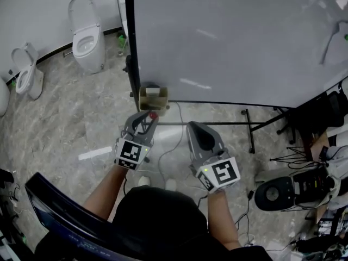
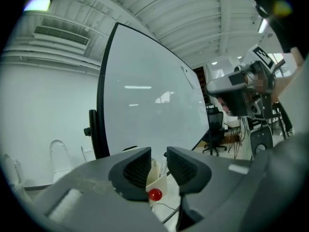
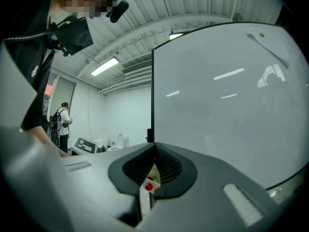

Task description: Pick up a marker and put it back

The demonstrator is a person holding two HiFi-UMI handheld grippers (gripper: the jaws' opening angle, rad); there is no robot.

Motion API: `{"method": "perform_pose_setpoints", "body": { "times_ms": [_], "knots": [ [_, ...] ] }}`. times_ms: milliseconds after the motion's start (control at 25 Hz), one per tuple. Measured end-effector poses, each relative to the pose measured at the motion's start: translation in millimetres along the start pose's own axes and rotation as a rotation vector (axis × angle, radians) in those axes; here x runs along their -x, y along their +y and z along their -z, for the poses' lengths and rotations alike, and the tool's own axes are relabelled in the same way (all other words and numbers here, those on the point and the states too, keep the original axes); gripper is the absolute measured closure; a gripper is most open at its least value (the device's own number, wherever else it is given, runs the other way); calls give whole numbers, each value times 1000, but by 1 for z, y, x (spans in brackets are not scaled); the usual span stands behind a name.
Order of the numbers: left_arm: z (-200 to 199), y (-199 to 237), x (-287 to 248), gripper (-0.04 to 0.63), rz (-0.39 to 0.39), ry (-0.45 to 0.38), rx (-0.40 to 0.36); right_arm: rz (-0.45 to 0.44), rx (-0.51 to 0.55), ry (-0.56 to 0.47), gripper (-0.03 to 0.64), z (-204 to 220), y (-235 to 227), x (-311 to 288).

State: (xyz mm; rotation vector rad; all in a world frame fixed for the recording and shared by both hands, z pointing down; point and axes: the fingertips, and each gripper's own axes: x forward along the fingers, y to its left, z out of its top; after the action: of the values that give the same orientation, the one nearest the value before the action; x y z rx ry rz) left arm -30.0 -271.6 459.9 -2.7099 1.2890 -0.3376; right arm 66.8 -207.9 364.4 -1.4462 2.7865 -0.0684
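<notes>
Entry: my left claw [image 2: 158, 154] stands part-open, and neither ribbed pad presses on anything. The red-capped marker [image 2: 155, 195] shows its round cap low in the gap, just in front of the small cream cardboard holder box [image 1: 153, 99] at the lower corner of the large white board [image 1: 234, 42]. My right claw [image 3: 154, 147] has its jaws closed together, with no identifiable thing gripped.

Red-ended marker [image 1: 153, 115] by cream holder [image 1: 154, 99]

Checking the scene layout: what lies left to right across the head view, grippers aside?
Small white toilet → larger white toilet → tan open-top box on the whiteboard stand → round black device on the floor.
</notes>
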Motion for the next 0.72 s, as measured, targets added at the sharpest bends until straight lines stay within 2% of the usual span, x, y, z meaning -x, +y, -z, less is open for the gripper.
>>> {"method": "perform_pose_setpoints", "body": {
  "times_ms": [80, 200, 440, 600, 720],
  "knots": [
    [8, 0, -10, 450, 7, 23, -14, 7, -3, 5, 609, 3, -5, -1],
    [16, -3, -24, 428, 20, 44, -30, 18, -11, 12, 608, 6, -11, -3],
    [22, -12, -46, 422, 48, 59, -89, 33, -19, 27, 608, 13, -19, -4],
    [37, -15, -58, 422, 44, 76, -67, 33, -24, 37, 608, 18, -18, -8],
    [39, -16, -65, 422, 48, 85, -80, 24, -23, 45, 607, 20, -15, -14]
  ]
}}
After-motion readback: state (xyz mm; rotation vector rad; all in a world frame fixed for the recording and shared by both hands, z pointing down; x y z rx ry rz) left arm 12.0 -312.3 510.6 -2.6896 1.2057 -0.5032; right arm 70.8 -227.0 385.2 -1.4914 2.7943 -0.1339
